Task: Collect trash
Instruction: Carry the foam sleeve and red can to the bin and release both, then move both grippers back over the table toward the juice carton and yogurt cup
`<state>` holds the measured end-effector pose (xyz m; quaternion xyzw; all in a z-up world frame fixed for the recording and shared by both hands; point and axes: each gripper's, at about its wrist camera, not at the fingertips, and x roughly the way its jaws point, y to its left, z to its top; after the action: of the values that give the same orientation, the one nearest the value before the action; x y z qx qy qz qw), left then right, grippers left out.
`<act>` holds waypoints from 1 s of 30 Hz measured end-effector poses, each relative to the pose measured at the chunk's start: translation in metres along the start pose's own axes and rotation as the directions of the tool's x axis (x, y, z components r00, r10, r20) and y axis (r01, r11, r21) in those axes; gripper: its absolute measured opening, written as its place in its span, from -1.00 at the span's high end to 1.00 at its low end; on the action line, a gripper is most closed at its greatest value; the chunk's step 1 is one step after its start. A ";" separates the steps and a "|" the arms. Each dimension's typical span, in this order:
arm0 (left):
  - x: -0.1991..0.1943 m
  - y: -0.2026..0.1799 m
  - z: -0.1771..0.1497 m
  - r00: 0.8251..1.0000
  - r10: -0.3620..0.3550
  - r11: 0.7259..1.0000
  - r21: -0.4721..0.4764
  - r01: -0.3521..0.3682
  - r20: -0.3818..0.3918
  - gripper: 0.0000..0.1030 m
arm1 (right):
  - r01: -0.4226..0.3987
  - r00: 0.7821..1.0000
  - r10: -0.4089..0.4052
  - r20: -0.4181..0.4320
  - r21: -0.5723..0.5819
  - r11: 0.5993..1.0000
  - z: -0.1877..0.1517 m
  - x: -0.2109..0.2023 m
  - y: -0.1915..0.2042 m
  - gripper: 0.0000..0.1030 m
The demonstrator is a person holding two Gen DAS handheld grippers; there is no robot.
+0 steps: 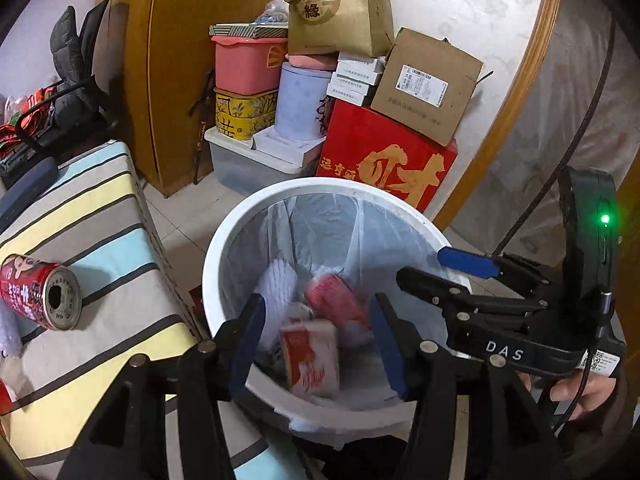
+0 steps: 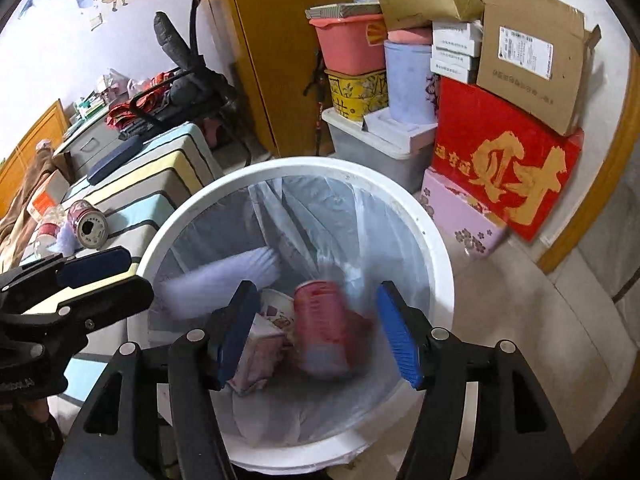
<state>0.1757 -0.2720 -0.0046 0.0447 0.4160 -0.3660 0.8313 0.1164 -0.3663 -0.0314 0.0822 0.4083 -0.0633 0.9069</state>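
A white trash bin (image 1: 216,248) with a clear liner stands on the floor; it also shows in the right wrist view (image 2: 440,280). Inside, blurred, are a red can (image 2: 322,328), a red-and-white carton (image 1: 310,356) and a white foam sleeve (image 2: 224,276). My left gripper (image 1: 318,338) is open above the bin, nothing between its fingers. My right gripper (image 2: 316,332) is open above the bin; it also shows in the left wrist view (image 1: 436,268). A red can (image 1: 38,292) lies on its side on the striped surface (image 1: 108,216) left of the bin.
Stacked boxes stand behind the bin: a red box (image 1: 384,160), a cardboard box (image 1: 424,84), pink tub (image 1: 248,64) and grey storage bin (image 1: 244,160). A wooden cabinet (image 1: 176,60) and a dark chair (image 1: 76,68) are at the back left.
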 end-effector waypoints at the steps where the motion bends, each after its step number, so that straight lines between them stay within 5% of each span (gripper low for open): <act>1: -0.002 0.001 -0.001 1.000 -0.002 1.000 -0.002 0.002 0.004 -0.09 | 0.011 1.000 -0.011 0.002 -0.005 1.000 0.000 0.000 0.001 -0.24; 19: -0.067 0.034 -0.022 0.993 0.067 0.996 -0.062 -0.061 0.096 -0.10 | -0.030 0.997 0.032 0.074 -0.024 0.999 -0.004 -0.028 0.041 -0.24; 30: -0.125 0.079 -0.050 0.971 0.167 0.980 -0.132 -0.146 0.169 -0.11 | -0.102 0.989 0.112 0.099 -0.101 0.990 -0.011 -0.038 0.094 -0.24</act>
<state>0.1452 -0.1244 0.0355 -0.0051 0.3558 -0.2763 0.8928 0.1001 -0.2702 -0.0007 0.0572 0.3578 0.0010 0.9320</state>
